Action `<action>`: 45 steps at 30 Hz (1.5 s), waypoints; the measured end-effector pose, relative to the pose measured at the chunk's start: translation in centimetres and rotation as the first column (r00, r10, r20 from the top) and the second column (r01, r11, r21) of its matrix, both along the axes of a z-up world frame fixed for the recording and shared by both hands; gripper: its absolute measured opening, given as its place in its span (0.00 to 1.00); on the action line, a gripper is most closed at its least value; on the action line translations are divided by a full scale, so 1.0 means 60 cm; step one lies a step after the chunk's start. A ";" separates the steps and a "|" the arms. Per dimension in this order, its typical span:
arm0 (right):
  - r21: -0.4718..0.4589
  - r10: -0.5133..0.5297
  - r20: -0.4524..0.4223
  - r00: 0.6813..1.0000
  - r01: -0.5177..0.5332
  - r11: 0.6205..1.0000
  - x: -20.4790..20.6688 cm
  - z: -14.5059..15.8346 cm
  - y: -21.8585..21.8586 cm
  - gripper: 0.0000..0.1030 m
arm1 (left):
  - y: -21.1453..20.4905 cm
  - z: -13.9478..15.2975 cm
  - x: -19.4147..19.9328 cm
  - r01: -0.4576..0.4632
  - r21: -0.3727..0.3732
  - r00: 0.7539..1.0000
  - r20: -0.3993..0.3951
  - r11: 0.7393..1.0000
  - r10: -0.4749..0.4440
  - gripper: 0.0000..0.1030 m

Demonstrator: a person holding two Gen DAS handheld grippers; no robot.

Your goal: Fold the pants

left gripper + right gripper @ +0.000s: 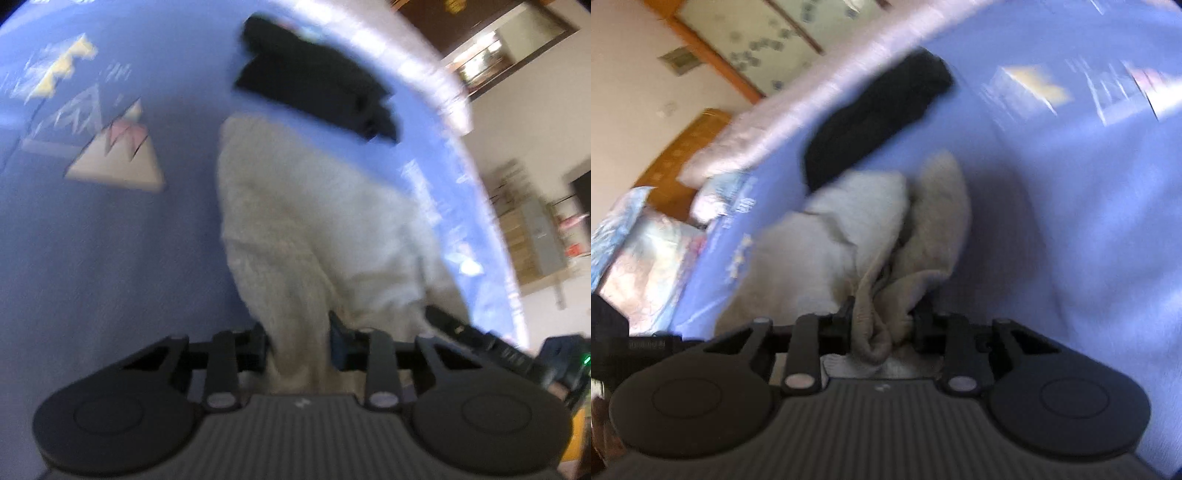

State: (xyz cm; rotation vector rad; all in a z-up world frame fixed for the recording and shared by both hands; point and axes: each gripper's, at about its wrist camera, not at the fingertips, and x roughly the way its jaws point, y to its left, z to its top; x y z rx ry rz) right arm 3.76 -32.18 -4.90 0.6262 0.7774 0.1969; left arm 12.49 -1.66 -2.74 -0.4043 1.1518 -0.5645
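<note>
Cream fleece pants point(295, 229) lie on a blue bedsheet point(110, 258) and stretch away from me. My left gripper point(298, 343) is shut on a bunched end of the pants. In the right wrist view my right gripper point(881, 325) is shut on another bunched end of the same pants point(857, 229), and the cloth hangs in folds from its fingers. The right gripper's body shows at the right edge of the left wrist view point(480, 339). Both views are blurred by motion.
A dark folded garment point(317, 77) lies on the sheet beyond the pants; it also shows in the right wrist view point(879, 114). Mountain prints point(118, 155) mark the sheet. Pillows point(646, 240) lie at the left. The bed edge and room furniture point(532, 236) are on the right.
</note>
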 end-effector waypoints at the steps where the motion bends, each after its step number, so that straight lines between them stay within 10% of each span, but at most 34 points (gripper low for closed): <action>1: -0.011 0.013 0.038 0.999 -0.012 1.000 0.001 0.021 0.008 0.29 | -0.001 0.021 0.005 0.009 -0.028 1.000 0.028 1.000 -0.008 0.26; 10: -0.137 0.060 0.401 0.914 -0.004 0.991 0.160 0.242 0.019 0.21 | -0.035 0.203 0.159 0.034 -0.147 0.970 0.241 0.989 0.003 0.26; 16: -0.179 0.001 0.511 0.859 0.106 0.978 0.331 0.302 -0.013 0.21 | -0.098 0.311 0.307 0.012 -0.084 0.881 0.473 0.996 0.029 0.29; 21: -0.136 -0.129 0.411 0.903 0.200 0.970 0.447 0.161 -0.052 0.26 | -0.145 0.181 0.441 -0.110 0.060 0.902 0.426 0.992 0.074 0.50; 25: -0.214 -0.220 0.174 0.960 0.255 0.943 0.527 0.001 -0.043 0.46 | -0.160 0.001 0.506 -0.225 0.239 0.961 0.214 0.945 0.174 0.55; 27: -0.203 -0.272 0.158 0.949 0.301 0.932 0.513 -0.034 -0.055 0.60 | -0.132 -0.034 0.492 -0.250 0.161 0.959 0.180 0.955 0.220 0.57; 33: -0.025 -0.350 0.205 0.914 0.362 0.932 0.368 0.001 -0.099 0.62 | -0.061 0.027 0.385 -0.320 0.089 0.928 0.230 0.943 0.293 0.59; 38: -0.093 -0.231 0.119 0.966 0.243 0.966 0.198 0.020 -0.036 0.62 | -0.068 0.056 0.209 -0.240 0.290 0.942 0.299 0.926 0.151 0.61; 40: -0.142 -0.186 0.103 0.977 0.199 0.970 0.138 0.024 -0.006 0.62 | -0.085 0.059 0.130 -0.191 0.386 0.948 0.312 0.902 0.067 0.80; 45: -0.249 -0.130 0.091 0.987 0.149 0.957 0.029 0.036 0.051 0.74 | -0.105 0.073 -0.002 -0.161 0.460 0.941 0.339 0.873 -0.005 0.91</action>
